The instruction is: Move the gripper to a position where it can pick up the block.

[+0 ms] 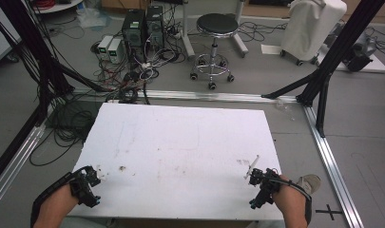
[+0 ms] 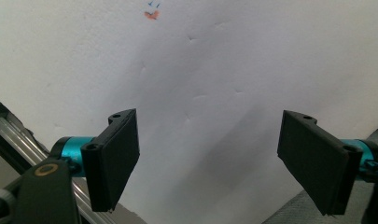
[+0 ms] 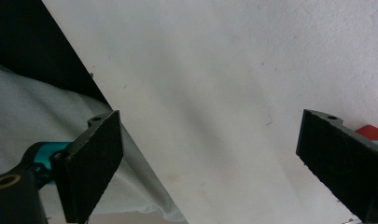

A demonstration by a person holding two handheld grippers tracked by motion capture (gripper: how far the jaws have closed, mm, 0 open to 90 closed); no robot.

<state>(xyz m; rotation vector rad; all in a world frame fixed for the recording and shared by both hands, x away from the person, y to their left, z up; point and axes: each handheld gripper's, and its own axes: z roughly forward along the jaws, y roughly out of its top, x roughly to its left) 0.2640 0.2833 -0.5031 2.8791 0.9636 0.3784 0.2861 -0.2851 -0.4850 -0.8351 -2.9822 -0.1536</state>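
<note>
My left gripper (image 1: 91,179) rests at the near left corner of the white table (image 1: 180,137). In the left gripper view it (image 2: 210,140) is open wide over bare white board, with nothing between the jaws. My right gripper (image 1: 259,179) sits at the near right corner. In the right gripper view it (image 3: 210,144) is also open and empty, above the table's edge. A thin white stick (image 1: 252,166) lies just ahead of the right gripper; I cannot tell what it is. A small white scrap (image 1: 101,174) lies beside the left gripper.
Faint brown stains (image 1: 122,168) mark the board and a small orange mark (image 2: 151,15) shows ahead of the left gripper. Grey cloth (image 3: 32,116) lies below the table edge. Beyond the table stand a stool (image 1: 213,42), computer towers (image 1: 142,28), tangled cables and black frame posts (image 1: 323,71).
</note>
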